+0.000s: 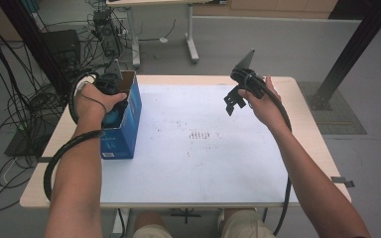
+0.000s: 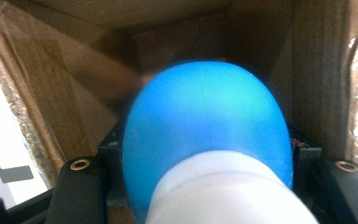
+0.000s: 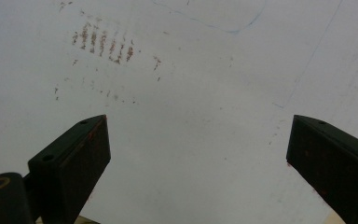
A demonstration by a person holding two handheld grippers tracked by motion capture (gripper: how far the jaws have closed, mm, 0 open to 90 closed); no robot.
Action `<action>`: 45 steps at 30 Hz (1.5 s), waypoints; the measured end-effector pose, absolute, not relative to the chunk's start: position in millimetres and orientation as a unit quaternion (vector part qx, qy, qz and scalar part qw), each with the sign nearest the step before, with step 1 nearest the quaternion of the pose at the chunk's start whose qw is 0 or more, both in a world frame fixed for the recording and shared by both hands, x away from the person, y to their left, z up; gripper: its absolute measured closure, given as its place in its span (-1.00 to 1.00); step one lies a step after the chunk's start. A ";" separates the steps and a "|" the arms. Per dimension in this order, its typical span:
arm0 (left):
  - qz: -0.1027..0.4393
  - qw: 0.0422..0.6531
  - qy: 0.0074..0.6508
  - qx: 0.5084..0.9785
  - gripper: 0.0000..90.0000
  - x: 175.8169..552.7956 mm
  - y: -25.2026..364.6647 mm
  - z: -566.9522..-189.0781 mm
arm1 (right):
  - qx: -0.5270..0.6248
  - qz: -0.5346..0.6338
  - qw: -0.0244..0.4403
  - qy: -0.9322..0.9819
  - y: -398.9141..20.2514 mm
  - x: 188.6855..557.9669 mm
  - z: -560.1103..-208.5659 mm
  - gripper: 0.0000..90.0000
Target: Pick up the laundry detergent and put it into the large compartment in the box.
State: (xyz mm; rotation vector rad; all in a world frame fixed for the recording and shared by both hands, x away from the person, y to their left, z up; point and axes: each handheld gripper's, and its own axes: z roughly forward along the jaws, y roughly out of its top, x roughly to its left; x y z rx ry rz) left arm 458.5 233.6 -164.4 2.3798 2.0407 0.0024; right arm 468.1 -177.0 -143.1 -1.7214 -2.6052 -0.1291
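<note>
A blue cardboard box (image 1: pixel 124 134) stands open-topped at the table's left side. My left gripper (image 1: pixel 114 111) reaches down into it. In the left gripper view a smooth, rounded blue object (image 2: pixel 205 121) with a white end (image 2: pixel 228 191) sits between the jaws, which press on its sides, with the box's brown inner walls (image 2: pixel 307 70) all around. My right gripper (image 1: pixel 233 101) is held above the table's far right part, tilted down. Its jaws stand wide apart with nothing between them (image 3: pixel 198 158).
A white mat (image 1: pixel 203 168) covers the tabletop and carries small reddish-brown marks (image 1: pixel 201 135) near its middle. Cables trail from both grippers. Behind the table stand desk legs (image 1: pixel 192 44), a black post (image 1: pixel 357 44) at the right and tangled wires (image 1: pixel 10 99) at the left.
</note>
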 end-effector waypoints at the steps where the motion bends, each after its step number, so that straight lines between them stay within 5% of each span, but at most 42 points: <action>1: 0.001 0.003 0.651 0.759 -0.19 458.5 233.6 -164.4 | -0.551 -0.041 0.009 -0.833 -177.2 468.4 -142.6 -0.87; 45: 0.001 0.004 0.652 0.759 -0.19 457.9 233.4 -164.7 | -0.551 -0.043 0.006 -0.833 -176.1 466.3 -139.9 -0.87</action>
